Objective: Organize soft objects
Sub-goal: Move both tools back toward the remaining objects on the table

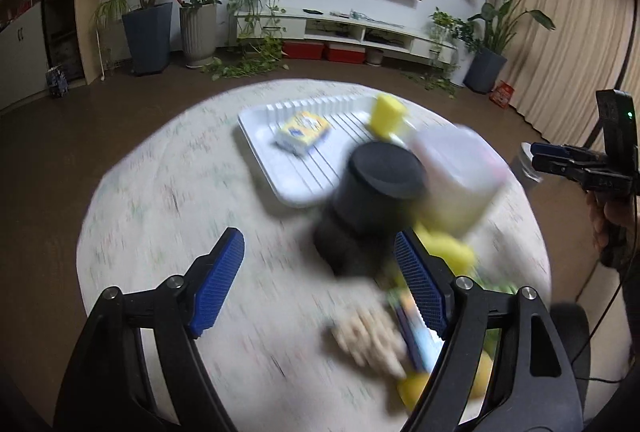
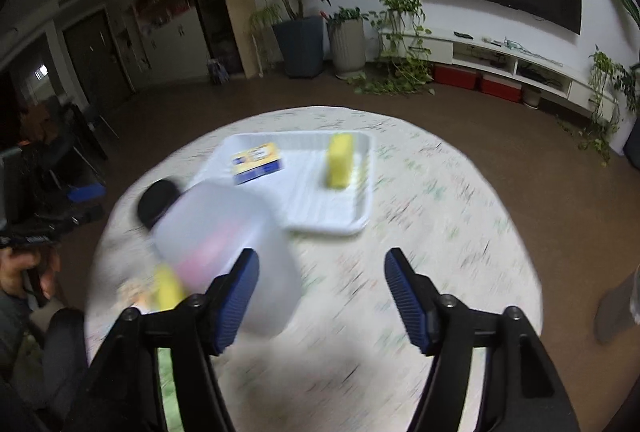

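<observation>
Both hand-held grippers are released and carry nothing. The left hand-held gripper [image 1: 318, 282] has its blue pads spread wide over bare worktop [image 1: 160, 200]; the right hand-held gripper [image 2: 320, 302] is spread the same way, with only patterned cloth between its jaws.

Nearest the left one, just under and beside its right pad, lies a blurred heap not yet sorted: a beige soft thing [image 1: 366, 336], yellow sponges [image 1: 448, 250] and a flat blue-and-orange packet [image 1: 414, 338]. What else is in the heap is too smeared to tell. Just beyond that pad stands a black jar [image 1: 368, 200], and beside it a clear tub [image 2: 228, 252], which in the right view sits against the right tool's left pad without being pinched. Something pink shows through its wall.

Further ahead of both tools is the white tray [image 2: 332, 220]. It already holds a yellow sponge [image 2: 340, 160] standing on edge and a yellow-and-blue pack [image 2: 258, 162] lying flat, well apart from each other.

So I judge the job partly done: two items are placed, and the near heap is left to move. Much of the tray is free.
</observation>
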{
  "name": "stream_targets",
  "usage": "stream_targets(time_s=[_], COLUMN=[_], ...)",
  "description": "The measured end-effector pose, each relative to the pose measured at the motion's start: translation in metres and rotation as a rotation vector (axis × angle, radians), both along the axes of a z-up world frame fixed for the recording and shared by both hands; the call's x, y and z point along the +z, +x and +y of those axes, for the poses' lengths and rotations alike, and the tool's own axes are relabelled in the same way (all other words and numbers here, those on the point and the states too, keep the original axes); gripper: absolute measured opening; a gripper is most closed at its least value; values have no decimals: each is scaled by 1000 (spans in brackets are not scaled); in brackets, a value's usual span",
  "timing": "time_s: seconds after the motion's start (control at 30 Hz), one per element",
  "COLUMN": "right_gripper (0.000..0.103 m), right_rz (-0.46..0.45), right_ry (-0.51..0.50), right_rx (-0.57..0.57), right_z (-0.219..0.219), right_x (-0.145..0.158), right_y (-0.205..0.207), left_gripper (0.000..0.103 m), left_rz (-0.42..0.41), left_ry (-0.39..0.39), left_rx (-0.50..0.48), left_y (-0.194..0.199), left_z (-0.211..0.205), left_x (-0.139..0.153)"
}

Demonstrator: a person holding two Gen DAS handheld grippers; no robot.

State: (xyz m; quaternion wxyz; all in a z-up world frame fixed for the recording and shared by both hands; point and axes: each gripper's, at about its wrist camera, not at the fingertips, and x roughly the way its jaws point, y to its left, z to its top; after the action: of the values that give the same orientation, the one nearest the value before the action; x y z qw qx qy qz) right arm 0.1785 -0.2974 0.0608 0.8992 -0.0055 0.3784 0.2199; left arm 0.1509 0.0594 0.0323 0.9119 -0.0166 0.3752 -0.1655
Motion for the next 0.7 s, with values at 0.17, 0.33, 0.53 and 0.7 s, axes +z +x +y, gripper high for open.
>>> stream_targets(time_s=[0.17,0.33,0.53,0.7], right_gripper=[81,87,87,81], right_rz=[15,45,65,92], right_ry=[50,82,47,22], right_rx=[6,9,-40,-64], right_z=[20,46,74,83], right_x=[-18,-39,-69,-81], right_y=[-74,-124,-162,-166], left_gripper=[88,88,88,88], left_rz=[38,70,79,67], left_ry=[-24,29,94,67], left_rx=[-36,-69,-74,-71], left_y=[-63,-110,-139,-141], left_z=[-12,-32,-52,-58], left_x=[-17,-38,-65,-69])
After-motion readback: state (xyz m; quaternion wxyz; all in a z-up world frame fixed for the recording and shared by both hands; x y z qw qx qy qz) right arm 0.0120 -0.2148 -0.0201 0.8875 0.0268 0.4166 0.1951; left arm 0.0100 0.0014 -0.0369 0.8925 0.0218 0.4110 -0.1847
